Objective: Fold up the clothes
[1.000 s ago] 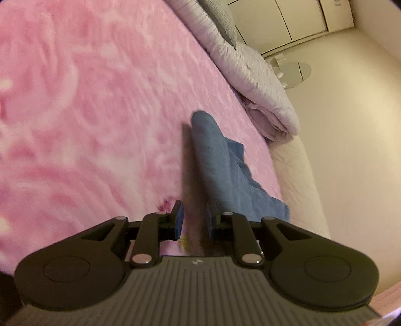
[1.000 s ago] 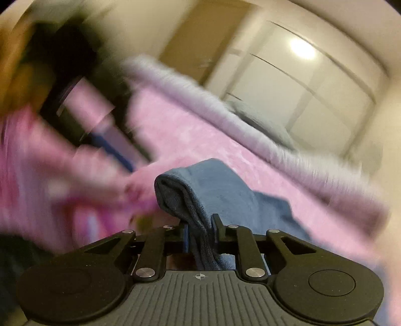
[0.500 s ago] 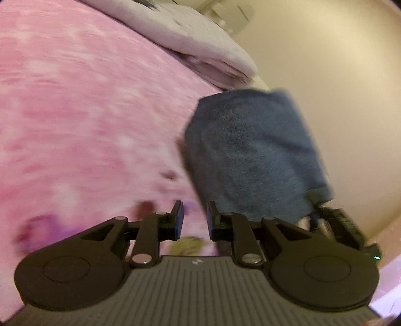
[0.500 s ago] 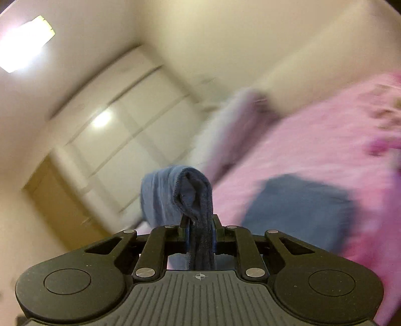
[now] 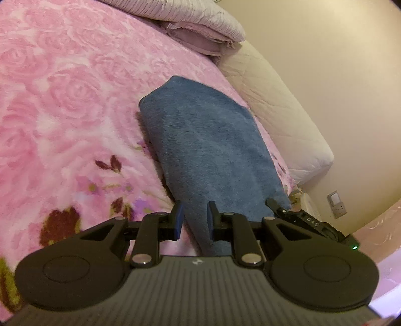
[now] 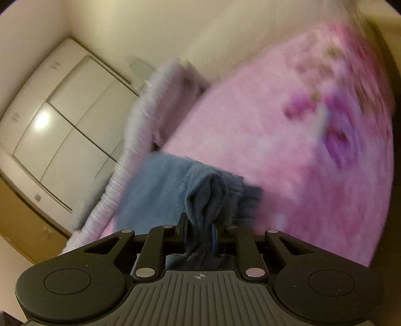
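Observation:
A blue garment (image 5: 208, 140) lies folded in a flat panel on the pink rose blanket (image 5: 62, 100), near the bed's right edge. My left gripper (image 5: 195, 222) hovers over its near edge, jaws apart; the cloth shows through the gap but the pads do not press it. My right gripper (image 6: 200, 233) is shut on a thick bunch of the same blue garment (image 6: 160, 190), which spreads away from the pads onto the bed. In the left wrist view the right gripper (image 5: 273, 204) sits at the garment's near right corner.
A folded grey-lilac quilt (image 5: 188, 22) lies along the far side of the bed. The bare cream mattress edge (image 5: 288, 112) and a wall with a socket (image 5: 337, 205) are to the right. White wardrobe doors (image 6: 62, 120) stand beyond the quilt.
The garment was a narrow raised fold and now lies as a wide flat panel. The right gripper rolled strongly while carrying its bunch of cloth. The left gripper swept sideways, its jaws still apart.

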Demonstrator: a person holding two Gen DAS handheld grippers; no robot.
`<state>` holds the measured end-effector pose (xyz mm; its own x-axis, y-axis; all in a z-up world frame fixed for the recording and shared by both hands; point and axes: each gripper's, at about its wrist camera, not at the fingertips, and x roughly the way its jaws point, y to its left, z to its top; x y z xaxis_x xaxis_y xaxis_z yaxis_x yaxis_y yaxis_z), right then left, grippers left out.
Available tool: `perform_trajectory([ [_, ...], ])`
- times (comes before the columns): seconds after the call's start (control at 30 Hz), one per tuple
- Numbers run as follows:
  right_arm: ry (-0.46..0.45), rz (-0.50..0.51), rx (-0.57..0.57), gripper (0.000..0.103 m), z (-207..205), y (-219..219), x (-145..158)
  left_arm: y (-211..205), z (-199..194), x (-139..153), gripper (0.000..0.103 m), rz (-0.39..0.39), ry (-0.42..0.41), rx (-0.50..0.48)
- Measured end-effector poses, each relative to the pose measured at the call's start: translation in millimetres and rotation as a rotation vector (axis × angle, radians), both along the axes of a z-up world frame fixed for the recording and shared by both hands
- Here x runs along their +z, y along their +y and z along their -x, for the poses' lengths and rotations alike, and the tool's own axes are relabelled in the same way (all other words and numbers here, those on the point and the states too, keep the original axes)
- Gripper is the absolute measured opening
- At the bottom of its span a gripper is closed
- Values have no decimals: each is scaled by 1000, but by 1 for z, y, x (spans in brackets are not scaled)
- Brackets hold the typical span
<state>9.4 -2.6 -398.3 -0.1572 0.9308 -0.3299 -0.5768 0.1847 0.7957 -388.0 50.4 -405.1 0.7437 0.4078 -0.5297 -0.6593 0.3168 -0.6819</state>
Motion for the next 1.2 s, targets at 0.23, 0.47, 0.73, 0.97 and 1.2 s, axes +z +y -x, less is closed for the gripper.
perform_trajectory([
  [0.23,127,-42,-93,71,-30,-29,2,11,-3,1,23,25,-6,4],
  [0.47,400,32,-28,71,-34,-26,-34,36,-3,-9,26,110,-91,49],
  [0.73,340,48,-19,47,-33,1,-33,52,-4,-19,26,138,-102,76],
  [0.97,373,110,-36,52,-29,5,-30,58,1,-21,27,155,-121,91],
  [1.2,397,105,-36,53,-27,-16,-32,60,2,-22,27,160,-121,93],
])
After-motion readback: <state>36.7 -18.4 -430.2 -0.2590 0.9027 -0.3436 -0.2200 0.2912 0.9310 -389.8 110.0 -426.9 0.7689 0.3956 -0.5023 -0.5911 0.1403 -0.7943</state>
